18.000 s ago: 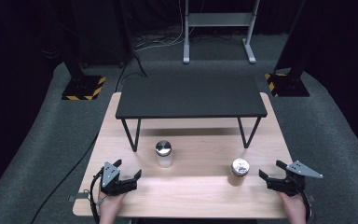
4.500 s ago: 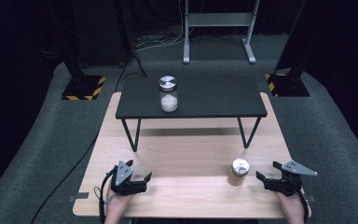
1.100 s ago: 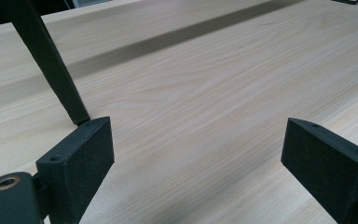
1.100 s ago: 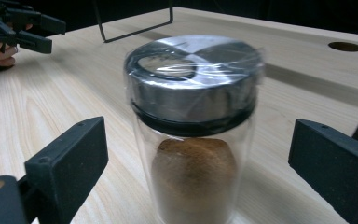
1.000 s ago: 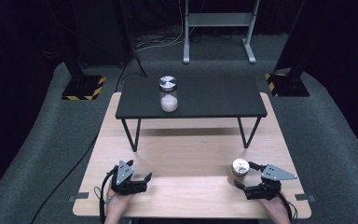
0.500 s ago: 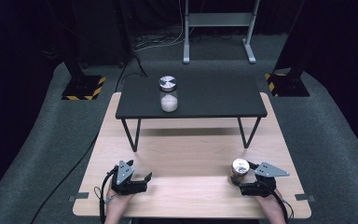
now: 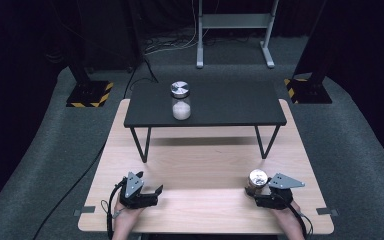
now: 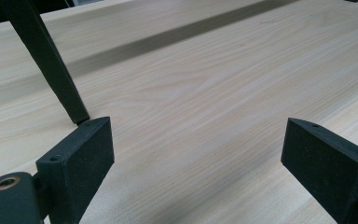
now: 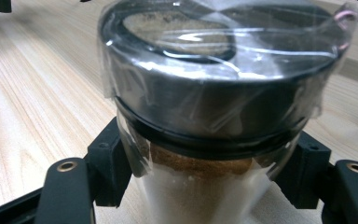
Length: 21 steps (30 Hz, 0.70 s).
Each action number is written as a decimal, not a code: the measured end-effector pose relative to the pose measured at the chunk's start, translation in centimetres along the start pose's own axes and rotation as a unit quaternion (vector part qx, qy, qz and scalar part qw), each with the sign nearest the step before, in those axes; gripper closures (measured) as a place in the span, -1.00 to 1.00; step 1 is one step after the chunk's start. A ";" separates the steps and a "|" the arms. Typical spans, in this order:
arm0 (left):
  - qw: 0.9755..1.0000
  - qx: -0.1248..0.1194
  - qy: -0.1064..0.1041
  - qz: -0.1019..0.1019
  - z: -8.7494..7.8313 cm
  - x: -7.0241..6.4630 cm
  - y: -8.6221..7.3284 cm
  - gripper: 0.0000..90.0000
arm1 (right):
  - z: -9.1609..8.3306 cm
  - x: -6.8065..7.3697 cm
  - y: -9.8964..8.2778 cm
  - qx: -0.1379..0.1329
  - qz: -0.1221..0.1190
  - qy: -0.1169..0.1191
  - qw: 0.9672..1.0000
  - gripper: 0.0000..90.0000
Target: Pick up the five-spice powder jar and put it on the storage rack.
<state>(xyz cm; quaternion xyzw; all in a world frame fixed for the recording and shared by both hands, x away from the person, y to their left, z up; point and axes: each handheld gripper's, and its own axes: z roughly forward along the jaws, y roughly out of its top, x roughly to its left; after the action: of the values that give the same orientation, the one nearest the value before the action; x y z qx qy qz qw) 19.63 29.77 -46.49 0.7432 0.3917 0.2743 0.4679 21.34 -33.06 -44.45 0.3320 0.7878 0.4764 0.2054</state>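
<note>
A glass jar with a steel lid and white powder [image 7: 180, 100] stands on the black shelf [image 7: 230, 107]. A second jar [image 7: 258, 179] of the same kind, wrapped in clear film, stands on the wooden table [image 7: 205, 170] at the front right. My right gripper [image 7: 256, 190] has just been closing and is shut on it. In the right gripper view both pads [image 9: 107, 163] press the glass below the lid of the jar [image 9: 214, 93]. My left gripper [image 7: 155, 196] rests open at the front left, and in its own view the left gripper [image 8: 200, 158] has nothing between its fingers.
The black shelf stands on thin legs [image 8: 51, 65] across the back half of the table. Bare wood runs between the two grippers and under the shelf. Dark floor, cables and stand bases [image 7: 87, 94] lie beyond the table.
My right gripper moved a little left up to the front-right jar and its jaws closed around it. The left gripper kept still. Much earlier, the other jar stood on the table, not on the shelf.
</note>
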 end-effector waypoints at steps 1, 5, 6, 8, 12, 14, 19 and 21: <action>1.000 0.000 0.000 0.000 0.0 0.0 0.0 -0.80 | 0.0 0.0 0.0 0.001 0.000 0.000 1.000 -0.33; 1.000 0.000 0.000 0.000 0.0 0.0 0.0 -0.80 | -0.1 -0.1 0.2 0.005 0.004 0.001 1.000 -0.33; 1.000 0.000 0.000 0.000 0.0 0.0 0.0 -0.80 | -0.2 -0.1 0.2 0.006 0.006 0.000 1.000 -0.33; 1.000 0.001 0.000 0.000 0.0 0.0 0.0 -0.80 | -0.3 -0.2 0.4 0.008 0.010 0.001 1.000 -0.33; 1.000 0.001 -0.001 0.000 0.0 0.0 0.0 -0.80 | -0.5 -0.3 0.7 0.010 0.022 0.000 1.000 -0.33; 1.000 0.001 -0.001 0.000 0.0 0.0 0.0 -0.80 | -0.7 -0.4 0.7 0.006 0.027 0.001 1.000 -0.33; 1.000 0.001 0.000 0.003 0.0 0.0 0.0 -0.80 | -1.5 -0.4 1.1 -0.003 0.036 0.003 0.999 -0.33; 1.000 0.000 0.001 0.005 0.0 -0.1 0.0 -0.80 | -1.8 -0.4 1.2 -0.008 0.036 0.003 0.999 -0.33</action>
<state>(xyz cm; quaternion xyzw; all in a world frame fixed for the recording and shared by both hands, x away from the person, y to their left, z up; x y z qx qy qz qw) 19.59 29.68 -46.48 0.7450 0.3889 0.2768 0.4660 20.91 -34.03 -42.53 0.3572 0.7719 0.4909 0.1887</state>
